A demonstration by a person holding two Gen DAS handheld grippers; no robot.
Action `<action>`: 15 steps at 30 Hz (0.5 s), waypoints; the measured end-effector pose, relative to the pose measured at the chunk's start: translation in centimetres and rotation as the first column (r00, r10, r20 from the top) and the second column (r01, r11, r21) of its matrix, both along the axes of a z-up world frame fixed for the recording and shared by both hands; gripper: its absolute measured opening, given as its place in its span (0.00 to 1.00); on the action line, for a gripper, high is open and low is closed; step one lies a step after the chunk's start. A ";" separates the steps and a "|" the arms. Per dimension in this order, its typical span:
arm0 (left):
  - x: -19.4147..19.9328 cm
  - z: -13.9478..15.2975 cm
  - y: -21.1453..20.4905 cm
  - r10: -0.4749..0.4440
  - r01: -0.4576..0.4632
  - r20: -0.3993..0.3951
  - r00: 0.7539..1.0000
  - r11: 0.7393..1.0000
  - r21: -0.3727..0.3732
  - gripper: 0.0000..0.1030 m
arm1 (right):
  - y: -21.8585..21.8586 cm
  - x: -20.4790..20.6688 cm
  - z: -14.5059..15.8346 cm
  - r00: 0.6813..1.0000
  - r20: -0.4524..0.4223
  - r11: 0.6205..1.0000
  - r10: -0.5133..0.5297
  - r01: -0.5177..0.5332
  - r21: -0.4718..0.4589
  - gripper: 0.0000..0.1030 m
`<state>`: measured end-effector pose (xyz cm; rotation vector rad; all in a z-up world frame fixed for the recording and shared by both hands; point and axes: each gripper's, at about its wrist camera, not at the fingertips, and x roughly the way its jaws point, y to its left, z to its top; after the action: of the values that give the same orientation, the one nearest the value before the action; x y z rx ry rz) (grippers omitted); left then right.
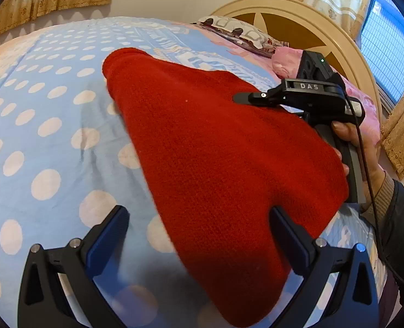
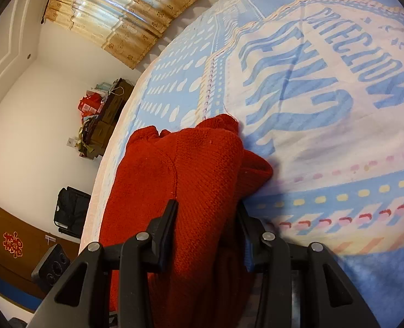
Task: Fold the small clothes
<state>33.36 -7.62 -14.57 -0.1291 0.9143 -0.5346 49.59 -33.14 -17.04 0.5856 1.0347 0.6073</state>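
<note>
Garment: a red knitted woollen piece of clothing point(image 1: 218, 147), lying spread on the bed, long and tapering toward the far end.
Landmark: a bed covered in a light-blue sheet with white dots point(image 1: 38, 125) — the red knit sits on it, near the printed blue-and-white lettering panel point(image 2: 325, 82).
Left gripper: black two-finger gripper point(image 1: 199, 213), jaws wide apart and holding nothing; its right finger point(image 1: 289, 235) lies over the near part of the red knit, its left finger over bare sheet.
Right gripper: black two-finger gripper point(image 2: 207, 210), jaws partly closed with a thick fold of the red knit filling the gap — both pads sit against the fabric.
Hand: a person's hand point(image 1: 363, 147) grips the right gripper's handle at the red knit's edge nearest the headboard.
Headboard: cream curved wooden headboard point(image 1: 311, 27), beyond the red knit.
Pillows: a patterned pillow point(image 1: 240, 34) and pink bedding point(image 1: 286, 63), between the red knit and the headboard.
</note>
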 end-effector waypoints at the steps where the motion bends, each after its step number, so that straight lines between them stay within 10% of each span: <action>1: 0.0 0.0 0.0 -0.001 0.001 -0.001 1.000 1.000 -0.001 1.00 | 0.1 -0.1 0.0 1.000 0.005 1.000 -0.001 0.001 -0.003 0.40; 7: -0.3 0.1 0.1 -0.001 0.001 0.007 1.000 1.000 0.007 0.99 | 1.6 -1.3 0.8 0.997 0.075 0.998 -0.004 0.009 -0.066 0.32; 15: -0.8 0.8 -0.8 -0.040 0.040 -0.004 0.999 0.999 -0.019 0.70 | 2.6 -1.9 1.9 0.991 0.136 0.989 -0.015 0.034 -0.140 0.30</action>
<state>32.54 -8.46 -13.74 -0.1292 0.9182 -0.5802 47.67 -30.52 -15.10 0.4254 0.9338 0.5389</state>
